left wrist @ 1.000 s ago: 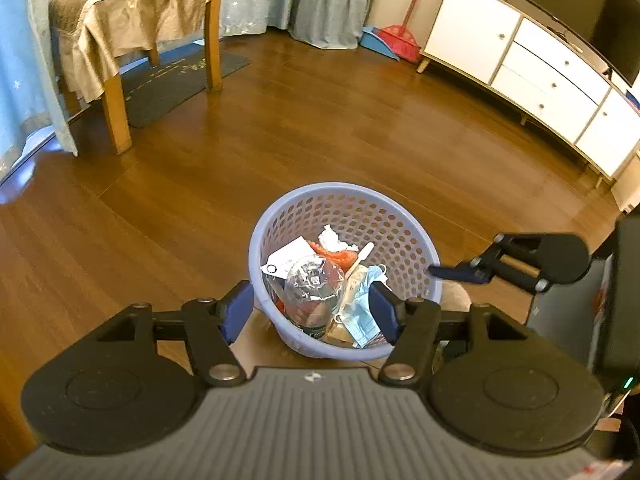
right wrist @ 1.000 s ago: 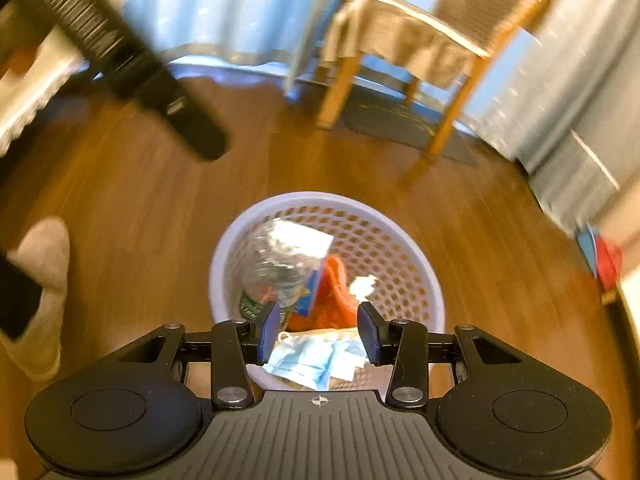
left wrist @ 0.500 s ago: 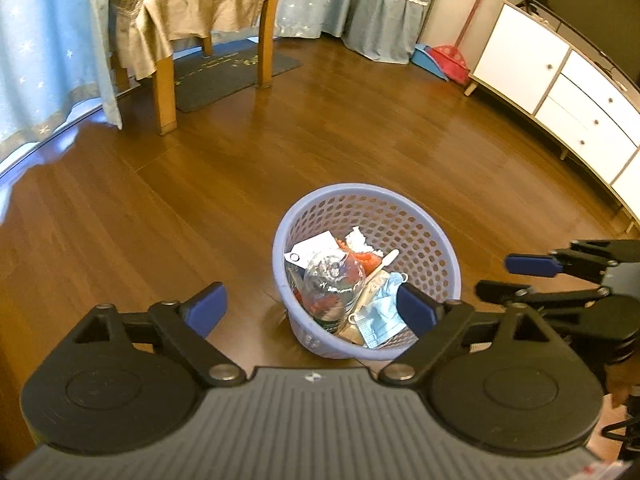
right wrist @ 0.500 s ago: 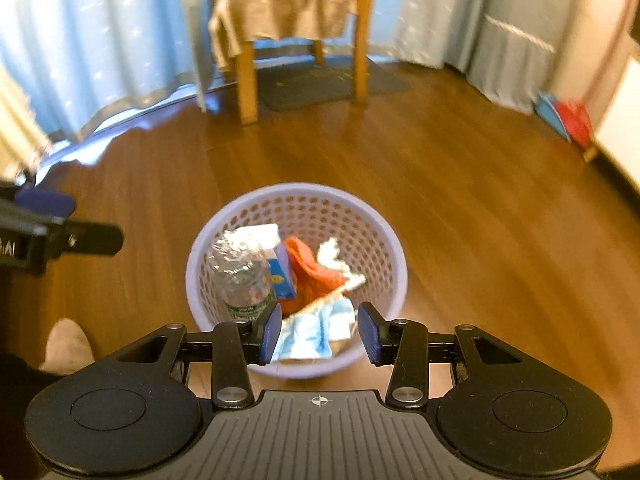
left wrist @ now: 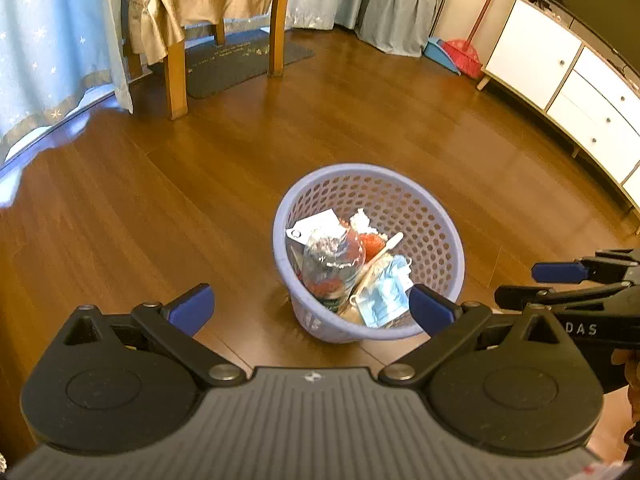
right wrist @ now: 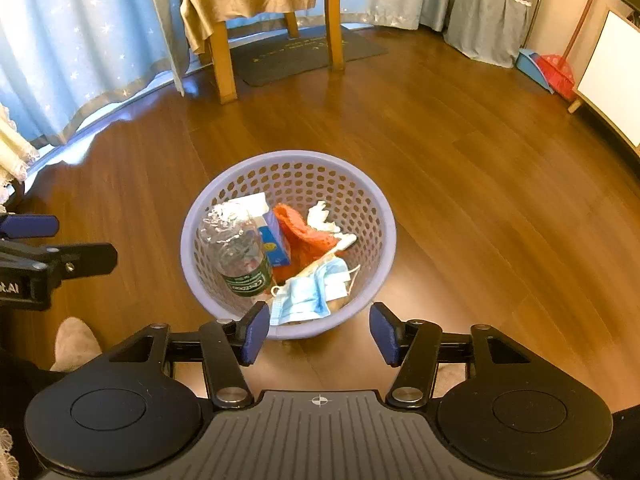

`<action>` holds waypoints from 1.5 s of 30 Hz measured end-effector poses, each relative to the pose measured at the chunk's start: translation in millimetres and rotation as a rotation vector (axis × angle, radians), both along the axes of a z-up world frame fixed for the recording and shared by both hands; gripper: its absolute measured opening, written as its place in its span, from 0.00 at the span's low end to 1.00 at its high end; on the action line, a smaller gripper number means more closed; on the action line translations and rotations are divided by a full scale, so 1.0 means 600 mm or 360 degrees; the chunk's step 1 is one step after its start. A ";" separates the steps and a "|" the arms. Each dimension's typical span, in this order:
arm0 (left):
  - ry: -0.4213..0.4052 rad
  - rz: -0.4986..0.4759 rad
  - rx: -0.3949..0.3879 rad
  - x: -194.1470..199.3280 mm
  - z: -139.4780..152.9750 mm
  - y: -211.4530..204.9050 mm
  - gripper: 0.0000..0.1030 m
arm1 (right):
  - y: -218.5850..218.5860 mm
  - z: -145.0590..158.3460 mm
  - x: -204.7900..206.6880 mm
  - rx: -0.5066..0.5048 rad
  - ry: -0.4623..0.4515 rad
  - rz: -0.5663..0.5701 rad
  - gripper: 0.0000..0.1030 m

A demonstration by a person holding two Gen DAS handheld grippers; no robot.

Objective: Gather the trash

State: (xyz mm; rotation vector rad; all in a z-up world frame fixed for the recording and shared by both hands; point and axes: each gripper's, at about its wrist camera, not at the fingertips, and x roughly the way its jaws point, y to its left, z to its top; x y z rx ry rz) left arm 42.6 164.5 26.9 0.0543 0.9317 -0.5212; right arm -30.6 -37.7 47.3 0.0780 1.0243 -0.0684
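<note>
A lilac perforated basket point(left wrist: 436, 216) point(right wrist: 360, 200) stands on the wooden floor and holds trash: a crushed clear bottle point(left wrist: 332, 256) point(right wrist: 236, 248), a blue face mask point(left wrist: 386, 292) point(right wrist: 312, 292), an orange net point(right wrist: 304, 236), a blue carton point(right wrist: 274, 246), white paper point(left wrist: 316, 222). My left gripper point(left wrist: 310, 306) hovers wide open, above and just short of the basket's near rim, with nothing between its fingers. In the right wrist view my right gripper point(right wrist: 318, 332) is open and empty, also over the near rim. Each gripper shows at the edge of the other's view.
A wooden chair point(right wrist: 276, 4) draped in tan cloth stands on a dark mat point(right wrist: 304, 54) by blue curtains point(right wrist: 72, 40). A white cabinet point(left wrist: 568, 76) lines the right wall, with a red broom and blue dustpan point(left wrist: 456, 50) beside it. A slippered foot point(right wrist: 74, 342) is near left.
Both grippers have pulled back from the basket and their fingers have spread wider. The basket and its trash stay in place.
</note>
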 end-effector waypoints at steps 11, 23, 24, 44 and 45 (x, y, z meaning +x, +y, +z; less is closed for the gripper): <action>0.0000 0.0047 0.0000 -0.009 -0.001 0.003 0.99 | 0.011 -0.001 0.006 -0.0011 0.0001 0.0005 0.57; 0.0081 0.0072 0.0063 -0.002 -0.006 0.000 0.99 | 0.016 0.000 0.011 -0.0006 0.0035 0.0000 0.58; 0.0088 0.0078 0.0070 -0.002 -0.008 -0.001 0.99 | 0.017 0.000 0.010 -0.0004 0.0040 -0.0001 0.58; 0.0169 0.0103 0.0127 -0.006 -0.023 -0.008 0.99 | 0.030 -0.014 0.010 -0.0003 0.0107 -0.0007 0.58; 0.0169 0.0107 0.0135 -0.006 -0.023 -0.008 0.99 | 0.031 -0.015 0.011 -0.0003 0.0112 -0.0008 0.58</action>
